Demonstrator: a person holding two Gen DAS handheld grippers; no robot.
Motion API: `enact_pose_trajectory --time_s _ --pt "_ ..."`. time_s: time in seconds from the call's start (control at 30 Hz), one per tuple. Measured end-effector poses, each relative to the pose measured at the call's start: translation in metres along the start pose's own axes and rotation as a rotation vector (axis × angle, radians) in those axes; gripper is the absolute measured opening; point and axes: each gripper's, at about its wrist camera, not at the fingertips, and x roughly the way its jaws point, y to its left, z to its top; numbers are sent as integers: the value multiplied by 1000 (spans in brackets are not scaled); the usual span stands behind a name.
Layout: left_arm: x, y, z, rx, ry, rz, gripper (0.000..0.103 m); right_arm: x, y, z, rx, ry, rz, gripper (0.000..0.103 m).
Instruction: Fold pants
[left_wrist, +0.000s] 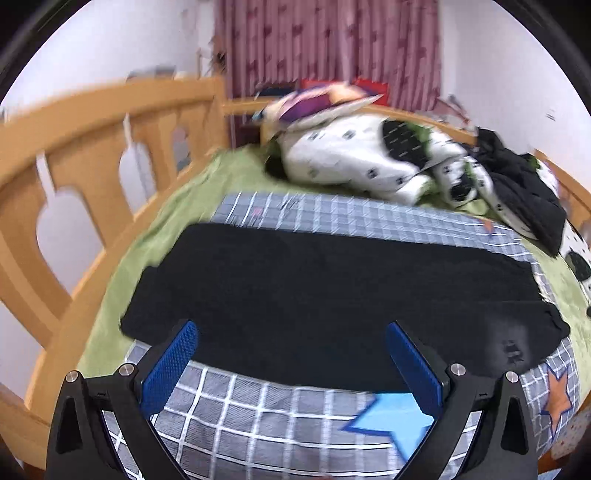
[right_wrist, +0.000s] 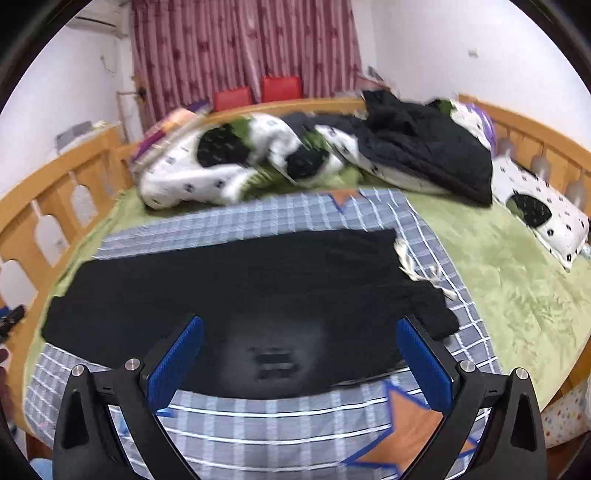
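Black pants (left_wrist: 332, 288): we see them spread flat across the grey checked sheet (left_wrist: 258, 417), lengthwise, already narrowed to one band.
Left gripper (left_wrist: 291, 365): jaws wide apart, empty, above the pants' near edge.
Right gripper (right_wrist: 299, 362): likewise spread, holding nothing.
Step in hand: we judge both claws should pinch the near edge at matching spots.
Right view only: the white drawstring (right_wrist: 424, 273) at the pants' right end.

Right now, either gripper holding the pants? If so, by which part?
Nothing is held. The left gripper and right gripper both stand open above the black pants, which lie flat on the checked sheet, pads clear of the fabric.
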Motion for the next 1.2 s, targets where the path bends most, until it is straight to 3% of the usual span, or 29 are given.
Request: enact_pose_trajectory --time_s 0.07,0.13,0.3,0.43,0.57,0.63,0.7,0.73,0.77,0.8,0.87,1.03,1.2 --pt "28 23 -15 -57 72 -11 101 29 -25 -7 20 71 10 83" --pt "47 49 -31 -100 105 12 100 55 -47 -23 51 136 20 82" --pt "91 93 -79 -275 231 -62 99 101 -81 -78 102 216 38 74" --pt "117 99 -95 -335 240 -98 93 117 -96 -102 203 223 112 73" --pt "148 100 -93 -416 220 -157 89 133 -95 -107 261 205 171 66" --pt "160 100 -86 -442 198 -157 87 142 -91 -106 275 210 204 61" --pt "168 98 -78 -437 177 -120 72 153 -86 -104 286 219 212 45" --pt "172 97 -74 -435 175 -103 53 158 -84 -102 286 226 204 40" --pt "174 97 -70 -429 178 -65 25 162 -81 -100 277 233 193 32" --pt "173 100 -68 -428 174 -29 10 161 -78 -98 266 229 189 29" --pt "160 105 -56 -442 115 -48 8 156 -70 -88 217 203 175 28" --pt "126 86 1 -283 -29 -30 8 138 -62 -50 173 120 220 26" --pt "133 68 59 -258 -106 -10 8 135 -54 8 158 21 261 24"
